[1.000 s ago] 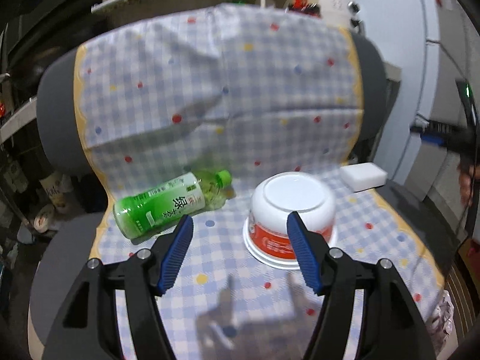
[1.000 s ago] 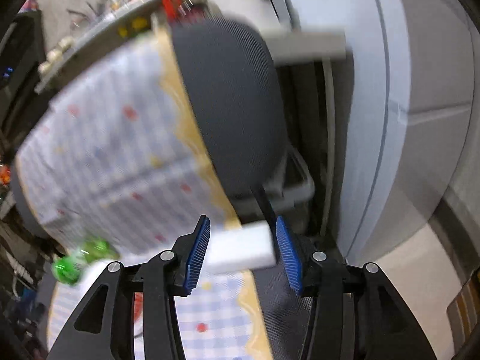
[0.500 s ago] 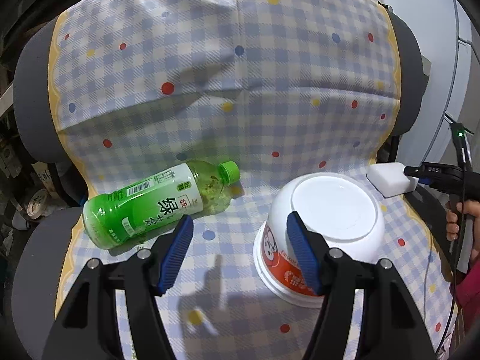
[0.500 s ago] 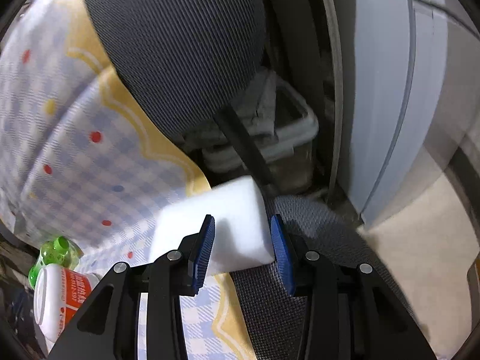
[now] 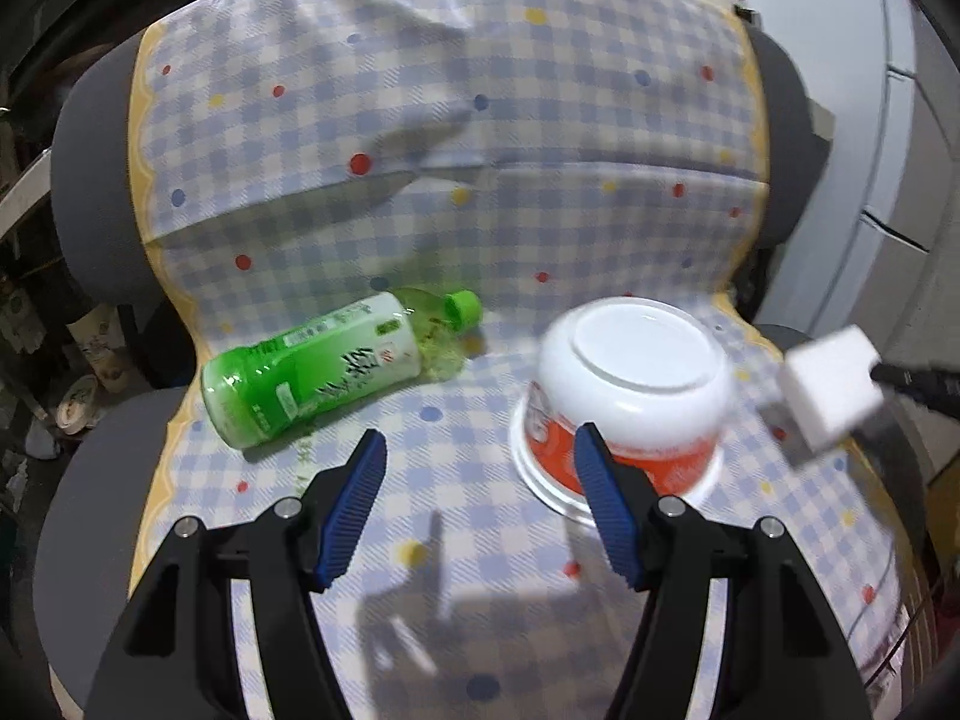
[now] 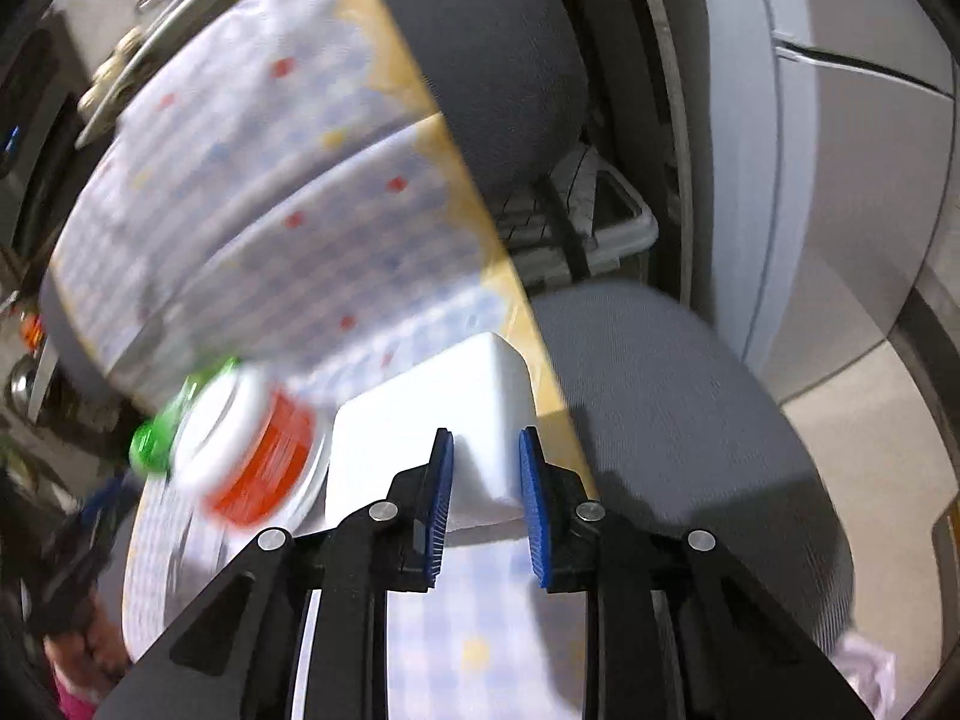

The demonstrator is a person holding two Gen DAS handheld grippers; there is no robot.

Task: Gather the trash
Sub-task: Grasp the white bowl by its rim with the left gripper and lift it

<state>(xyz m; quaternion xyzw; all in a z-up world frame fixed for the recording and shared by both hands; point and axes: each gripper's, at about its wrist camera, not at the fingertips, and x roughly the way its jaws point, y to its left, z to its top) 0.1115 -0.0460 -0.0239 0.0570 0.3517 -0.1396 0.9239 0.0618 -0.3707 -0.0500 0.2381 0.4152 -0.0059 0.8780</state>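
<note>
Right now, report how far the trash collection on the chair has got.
Done: nothing looks binned yet. In hand: the right gripper is closing on the white foam block, which sits between its pads and appears lifted off the seat. Left: the green bottle lies on the checked cloth, the upturned instant-noodle bowl beside it. The left gripper is open, holding nothing.

Grey chair (image 5: 102, 192), checked dotted cloth (image 5: 480, 138), grey bin (image 6: 624, 222)

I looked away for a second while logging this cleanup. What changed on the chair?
The right gripper is closing its fingers on the white block and has lifted it off the chair cover. The green bottle and upturned bowl stayed put; the left gripper remains open and empty.
</note>
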